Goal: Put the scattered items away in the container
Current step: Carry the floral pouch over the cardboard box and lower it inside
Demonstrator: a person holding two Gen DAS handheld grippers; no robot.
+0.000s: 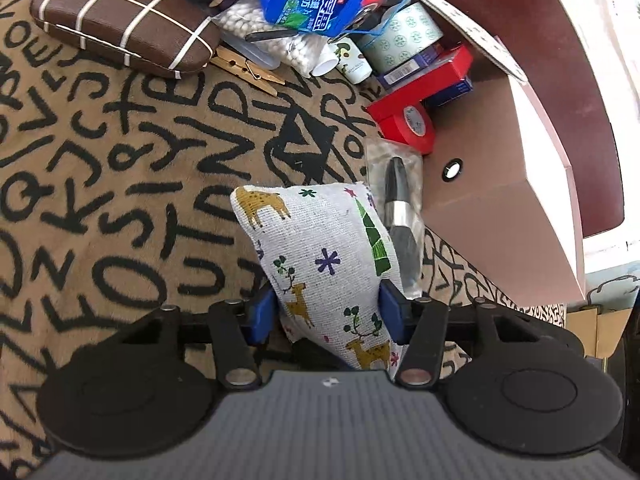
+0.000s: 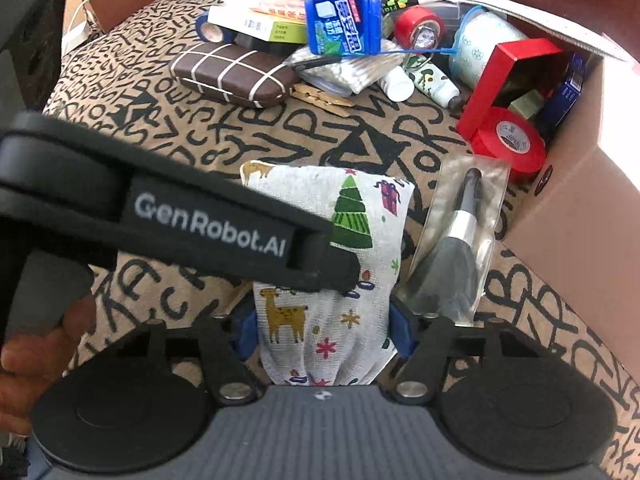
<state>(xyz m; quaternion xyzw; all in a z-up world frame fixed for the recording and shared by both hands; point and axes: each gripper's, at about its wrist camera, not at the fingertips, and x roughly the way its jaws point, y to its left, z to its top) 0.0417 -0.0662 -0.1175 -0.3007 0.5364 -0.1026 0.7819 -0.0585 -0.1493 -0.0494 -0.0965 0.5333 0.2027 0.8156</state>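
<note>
Two grippers meet on one object: a white fabric pouch [image 1: 328, 264] printed with deer and Christmas trees. The left gripper [image 1: 328, 308] has its blue-padded jaws closed on the pouch's lower half; in the right wrist view the right gripper [image 2: 324, 332] likewise has its jaws pressed against both sides of the same pouch [image 2: 344, 280], while the left gripper's black body, marked "GenRobot.AI", crosses in front of the pouch from the left. The pouch sits over the letter-patterned cloth [image 1: 120, 160] covering the table; whether it touches the cloth cannot be told.

Just beside the pouch on its right lies a makeup brush in a clear sleeve [image 2: 456, 240], flat on the cloth. Right of that stands the cardboard box [image 1: 500, 184], open, with a red tape roll [image 2: 508, 140] at its near corner.

Further back: a brown glasses case [image 1: 120, 28] with white lines, a wooden clothespin [image 1: 248, 70] beside it, a blue packet [image 2: 344, 24] atop a bag of cotton swabs [image 1: 276, 36].
</note>
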